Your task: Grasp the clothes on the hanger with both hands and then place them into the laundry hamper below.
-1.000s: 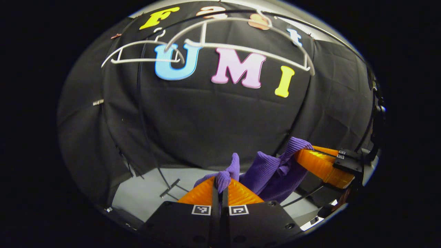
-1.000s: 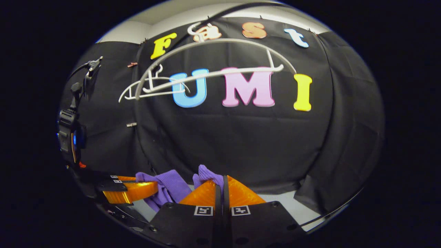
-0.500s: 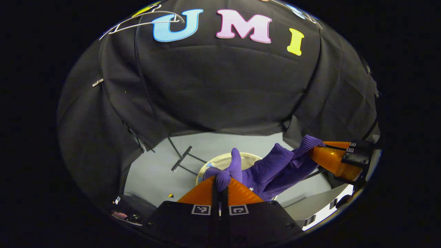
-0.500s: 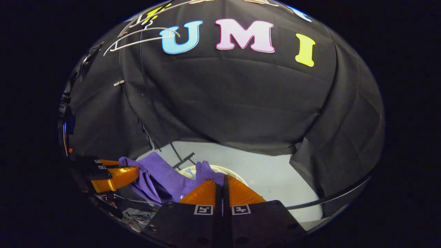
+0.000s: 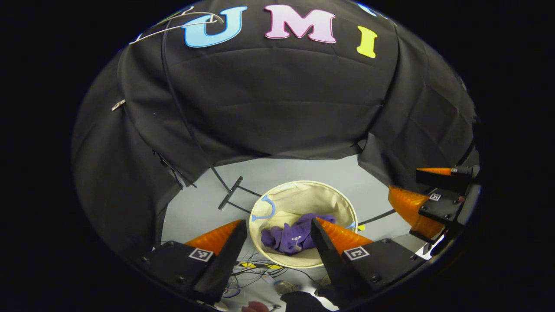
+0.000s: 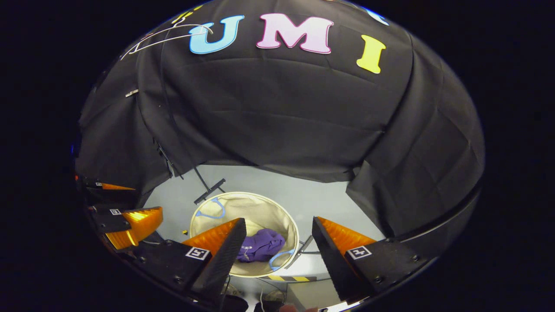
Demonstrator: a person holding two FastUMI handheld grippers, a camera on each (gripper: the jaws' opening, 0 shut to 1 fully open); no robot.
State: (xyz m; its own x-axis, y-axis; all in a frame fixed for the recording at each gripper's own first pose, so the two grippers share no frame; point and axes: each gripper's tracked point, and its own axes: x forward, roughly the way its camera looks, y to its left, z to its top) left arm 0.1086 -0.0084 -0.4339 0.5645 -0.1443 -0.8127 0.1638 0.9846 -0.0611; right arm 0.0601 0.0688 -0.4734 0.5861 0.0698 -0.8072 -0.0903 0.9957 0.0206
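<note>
Two tools, left tool (image 5: 277, 234) and right tool (image 6: 277, 232), hang spread wide and empty above the laundry hamper (image 5: 340, 203), purple clothes (image 5: 290, 237) lying crumpled inside it, apparently delivered.

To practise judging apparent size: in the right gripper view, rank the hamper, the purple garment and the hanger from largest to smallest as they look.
1. Hamper
2. Hanger, a thin outline, farther off and cut by the view's edge, so its rank is unsure
3. Garment, bunched inside the hamper
</note>
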